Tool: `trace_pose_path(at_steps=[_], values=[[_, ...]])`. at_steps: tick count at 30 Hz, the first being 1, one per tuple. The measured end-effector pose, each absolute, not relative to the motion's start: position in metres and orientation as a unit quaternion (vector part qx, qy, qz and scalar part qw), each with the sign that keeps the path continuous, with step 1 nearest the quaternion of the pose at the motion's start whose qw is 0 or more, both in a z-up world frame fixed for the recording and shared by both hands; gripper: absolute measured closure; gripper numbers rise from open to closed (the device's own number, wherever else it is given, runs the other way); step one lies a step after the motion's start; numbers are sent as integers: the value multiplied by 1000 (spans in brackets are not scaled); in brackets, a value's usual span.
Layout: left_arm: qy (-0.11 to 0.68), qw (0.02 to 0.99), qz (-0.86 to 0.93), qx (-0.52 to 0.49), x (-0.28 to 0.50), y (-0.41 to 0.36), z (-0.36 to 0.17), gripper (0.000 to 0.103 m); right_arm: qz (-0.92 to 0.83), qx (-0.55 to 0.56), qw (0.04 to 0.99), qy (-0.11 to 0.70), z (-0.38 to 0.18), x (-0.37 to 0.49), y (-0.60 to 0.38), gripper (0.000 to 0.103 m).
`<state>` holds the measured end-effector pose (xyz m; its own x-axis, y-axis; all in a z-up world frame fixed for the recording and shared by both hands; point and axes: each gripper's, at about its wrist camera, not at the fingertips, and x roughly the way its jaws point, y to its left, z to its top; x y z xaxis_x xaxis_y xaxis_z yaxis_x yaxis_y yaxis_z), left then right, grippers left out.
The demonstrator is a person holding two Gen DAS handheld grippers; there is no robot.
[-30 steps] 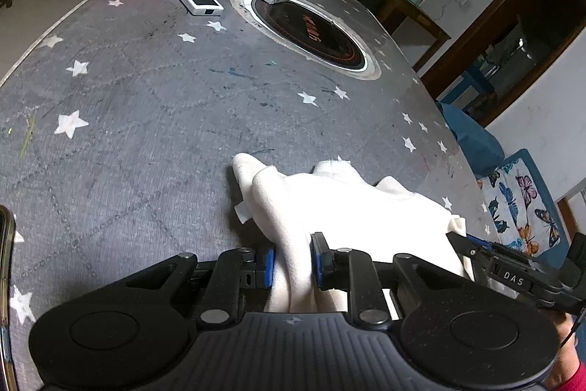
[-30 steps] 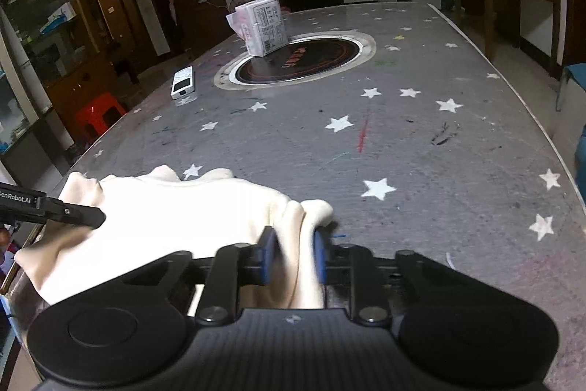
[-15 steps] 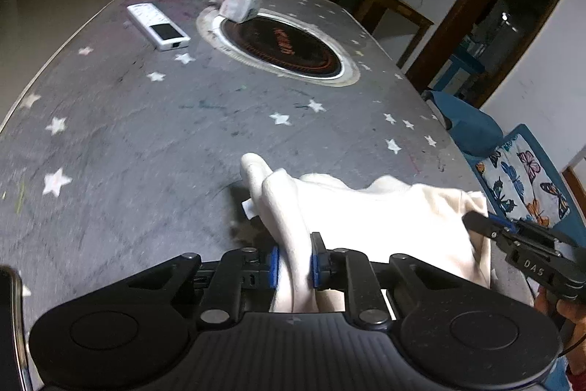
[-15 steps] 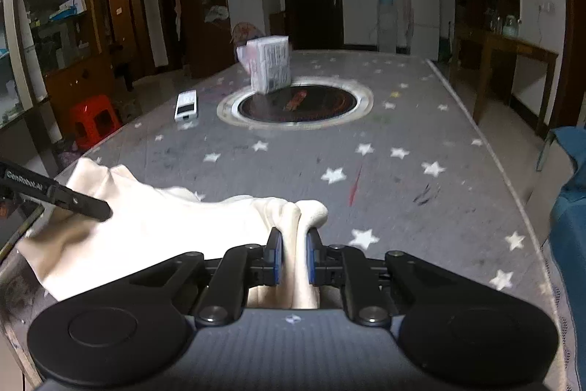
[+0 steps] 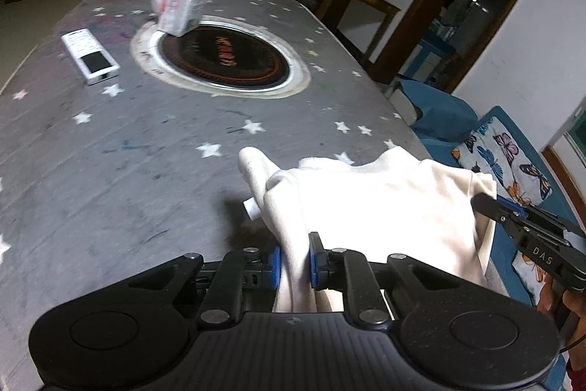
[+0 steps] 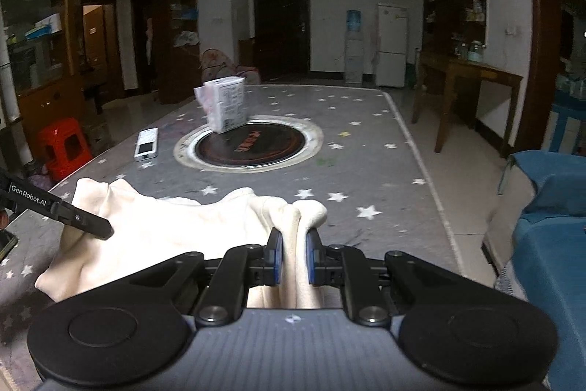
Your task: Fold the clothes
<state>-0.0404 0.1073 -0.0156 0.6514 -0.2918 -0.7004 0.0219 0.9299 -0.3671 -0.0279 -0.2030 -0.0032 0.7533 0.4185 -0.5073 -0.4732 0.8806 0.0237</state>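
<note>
A cream garment (image 5: 366, 207) hangs stretched between my two grippers above the near end of the star-patterned table (image 5: 110, 152). My left gripper (image 5: 295, 255) is shut on a bunched fold of its left edge, with cloth pinched between the blue pads. In the right wrist view my right gripper (image 6: 294, 255) is shut on the bunched right edge of the garment (image 6: 175, 229). Each gripper shows in the other's view: the right gripper (image 5: 479, 202) at the cloth's far corner, the left gripper (image 6: 102, 229) against the cloth. A small white tag sticks out under the left fold.
A round black cooktop (image 5: 223, 61) is set in the table's middle, with a tissue pack (image 5: 183, 0) on its rim and a white remote (image 5: 89, 55) to the left. A blue butterfly-print chair (image 5: 501, 152) stands beside the table. A red stool (image 6: 62, 147) stands off the left side.
Both grippers have risen with the garment, lifting it off the table and spreading it between them. Both views now tilt up and show more of the room.
</note>
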Motion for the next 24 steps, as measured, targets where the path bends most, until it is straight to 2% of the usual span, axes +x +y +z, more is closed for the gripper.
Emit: trace_pose_path(at_steps=[9,24], values=[[418,888,-120,-148,-11,68,-16,87,197,-49,944,262,-4,-15,-237,92],[437,882,-125,-123,11,38,-31,87,160,-48,938,305,-36,17,-262,92]])
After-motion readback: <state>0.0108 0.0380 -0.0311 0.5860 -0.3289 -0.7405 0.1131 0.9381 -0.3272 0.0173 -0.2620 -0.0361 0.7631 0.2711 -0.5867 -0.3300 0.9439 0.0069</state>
